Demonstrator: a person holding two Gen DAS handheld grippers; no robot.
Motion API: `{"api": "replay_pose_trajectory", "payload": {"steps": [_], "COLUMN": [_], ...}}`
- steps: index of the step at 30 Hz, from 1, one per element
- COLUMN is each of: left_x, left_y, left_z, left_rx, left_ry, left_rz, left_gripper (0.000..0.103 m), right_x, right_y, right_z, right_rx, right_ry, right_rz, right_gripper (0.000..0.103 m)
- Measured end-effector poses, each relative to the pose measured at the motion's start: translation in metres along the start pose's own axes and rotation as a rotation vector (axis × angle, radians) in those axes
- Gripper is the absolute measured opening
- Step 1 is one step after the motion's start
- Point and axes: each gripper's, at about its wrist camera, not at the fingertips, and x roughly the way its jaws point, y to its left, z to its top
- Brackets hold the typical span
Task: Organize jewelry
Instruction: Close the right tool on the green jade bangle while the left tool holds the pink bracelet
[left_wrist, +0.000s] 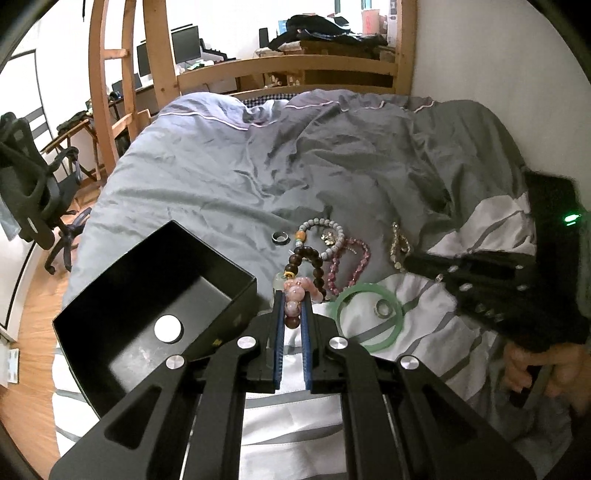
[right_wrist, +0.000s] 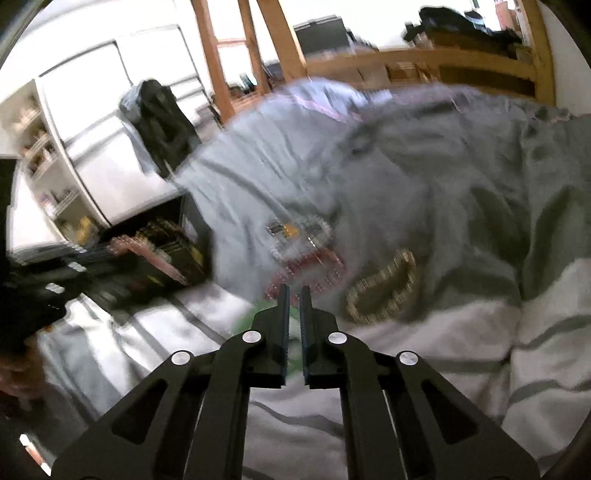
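My left gripper (left_wrist: 293, 297) is shut on a pink bead bracelet (left_wrist: 295, 291), just right of an open black box (left_wrist: 159, 314). Beyond it on the bed lie a brown bead bracelet (left_wrist: 314, 264), a white bead bracelet (left_wrist: 325, 232), a magenta bracelet (left_wrist: 349, 264), a gold chain (left_wrist: 399, 243), a dark ring (left_wrist: 280, 237), and a green bangle (left_wrist: 369, 317) with a silver ring (left_wrist: 384, 307) inside it. My right gripper (right_wrist: 294, 291) is nearly shut and empty, above the green bangle (right_wrist: 266, 314); the view is blurred. The gold chain (right_wrist: 384, 291) lies to its right.
A grey duvet (left_wrist: 221, 177) and a striped white cloth (left_wrist: 424, 321) cover the bed. A wooden bed frame (left_wrist: 295, 70) stands at the far end. An office chair (left_wrist: 33, 192) is on the left. A white disc (left_wrist: 168, 329) lies in the box.
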Motion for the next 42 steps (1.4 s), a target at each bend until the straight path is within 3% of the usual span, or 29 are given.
{"api": "replay_pose_trajectory", "payload": {"steps": [1, 2, 3, 5, 8, 10, 12, 15, 19, 23, 24, 25, 26, 27, 29, 30, 31, 33, 37, 42], "left_x": [0.0, -0.001, -0.001, -0.001, 0.001, 0.001, 0.001, 0.001, -0.001, -0.002, -0.002, -0.002, -0.002, -0.002, -0.002, -0.002, -0.002, -0.001, -0.001, -0.003], "left_y": [-0.001, -0.002, -0.002, -0.004, -0.006, -0.007, -0.007, -0.006, -0.002, -0.002, -0.001, -0.002, -0.002, -0.002, -0.002, -0.002, -0.002, -0.003, -0.003, -0.002], "left_z": [0.0, 0.0, 0.0, 0.001, 0.0, 0.001, 0.001, 0.001, 0.001, 0.001, 0.001, 0.001, 0.001, 0.001, 0.001, 0.001, 0.001, 0.001, 0.001, 0.001], "left_rx": [0.004, 0.006, 0.008, 0.012, 0.02, 0.022, 0.021, 0.015, -0.003, -0.005, -0.004, -0.002, -0.002, -0.003, 0.001, 0.002, 0.005, 0.009, 0.008, -0.001], "left_ry": [-0.001, -0.001, -0.002, -0.004, 0.0, 0.0, -0.003, -0.008, -0.015, -0.019, -0.02, -0.02, -0.019, -0.019, -0.018, -0.017, -0.015, -0.014, -0.018, -0.027], "left_rz": [0.002, 0.0, -0.002, -0.007, -0.001, -0.001, 0.003, 0.008, 0.015, 0.02, 0.021, 0.023, 0.022, 0.021, 0.021, 0.022, 0.023, 0.025, 0.025, 0.03], "left_gripper": [0.008, 0.008, 0.008, 0.008, 0.008, 0.008, 0.008, 0.008, 0.008, 0.008, 0.008, 0.008, 0.008, 0.008, 0.008, 0.008, 0.008, 0.008, 0.008, 0.008], "right_x": [0.007, 0.018, 0.025, 0.038, 0.049, 0.044, 0.032, 0.021, 0.006, 0.013, 0.018, 0.026, 0.029, 0.035, 0.045, 0.05, 0.053, 0.052, 0.038, 0.034], "right_y": [-0.002, -0.003, -0.003, 0.0, 0.009, 0.007, 0.004, 0.004, 0.008, 0.013, 0.017, 0.022, 0.024, 0.026, 0.023, 0.021, 0.018, 0.01, -0.003, 0.011], "right_z": [-0.002, -0.007, -0.011, -0.018, -0.026, -0.025, -0.02, -0.012, -0.005, -0.005, -0.007, -0.01, -0.012, -0.014, -0.015, -0.015, -0.015, -0.012, -0.004, -0.003], "right_rx": [0.005, 0.004, -0.002, -0.023, -0.105, -0.09, -0.066, -0.056, -0.065, -0.075, -0.097, -0.135, -0.156, -0.177, -0.174, -0.171, -0.168, -0.128, -0.007, -0.079], "right_ry": [0.037, 0.085, 0.11, 0.152, 0.176, 0.155, 0.101, 0.027, -0.05, 0.013, 0.04, 0.064, 0.075, 0.076, 0.096, 0.11, 0.117, 0.101, 0.045, -0.004], "right_rz": [-0.007, -0.031, -0.039, -0.041, -0.096, -0.065, -0.012, -0.001, -0.002, 0.005, -0.018, -0.054, -0.081, -0.123, -0.127, -0.125, -0.125, -0.083, 0.056, -0.027], "right_gripper": [0.034, 0.046, 0.068, 0.071, 0.047, 0.024, 0.017, 0.003, 0.002, 0.004, 0.014, 0.043, 0.058, 0.066, 0.06, 0.042, 0.03, 0.02, 0.015, 0.013]}}
